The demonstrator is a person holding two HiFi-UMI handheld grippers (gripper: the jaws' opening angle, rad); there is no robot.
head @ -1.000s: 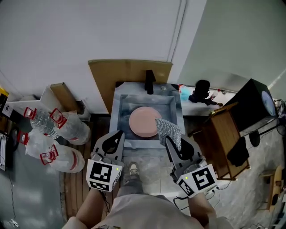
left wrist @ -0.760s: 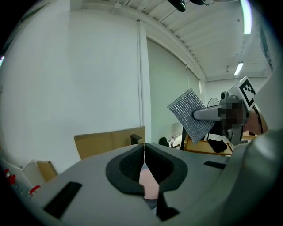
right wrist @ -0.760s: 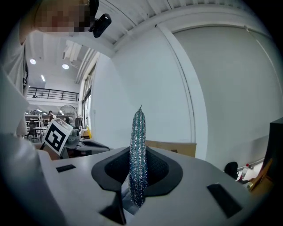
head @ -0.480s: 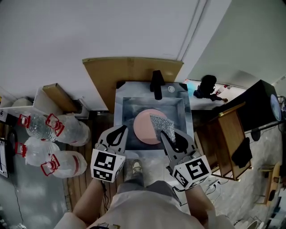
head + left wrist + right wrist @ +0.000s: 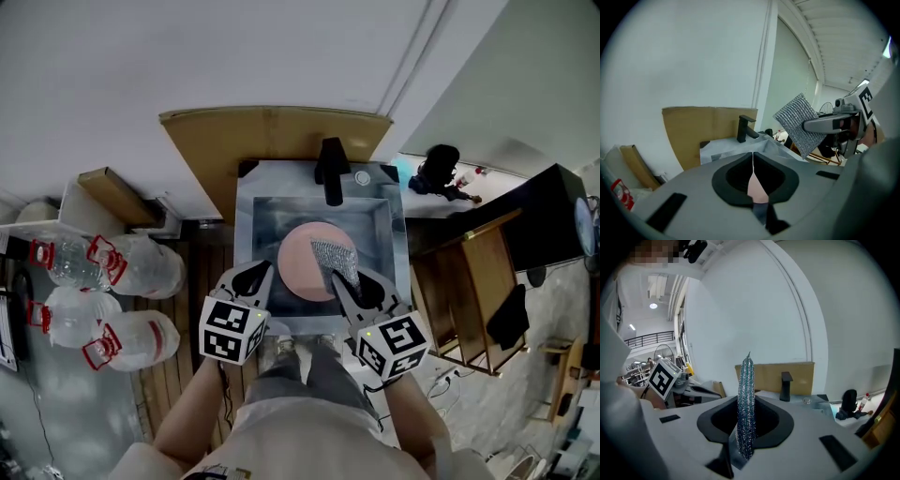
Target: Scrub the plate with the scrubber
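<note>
A round pink plate (image 5: 302, 258) lies flat in the small steel sink (image 5: 253, 225). My right gripper (image 5: 339, 279) is shut on a silver mesh scrubber (image 5: 335, 259), which hangs over the plate's right half; the same scrubber (image 5: 745, 404) stands edge-on between the jaws in the right gripper view and shows as a tilted square, the scrubber (image 5: 799, 123), in the left gripper view. My left gripper (image 5: 255, 274) is shut and empty, over the sink's front left corner. A sliver of the plate (image 5: 756, 185) shows behind its closed jaws.
A black faucet (image 5: 329, 172) stands at the sink's back edge before a cardboard sheet (image 5: 272, 136). Large water bottles (image 5: 103, 300) lie on the floor at left. A wooden stand (image 5: 478, 281) sits to the right, and a black bottle (image 5: 439, 167) on a ledge.
Both grippers have moved forward toward the sink. The scrubber, held off the plate's right edge a second ago, now hangs over the plate.
</note>
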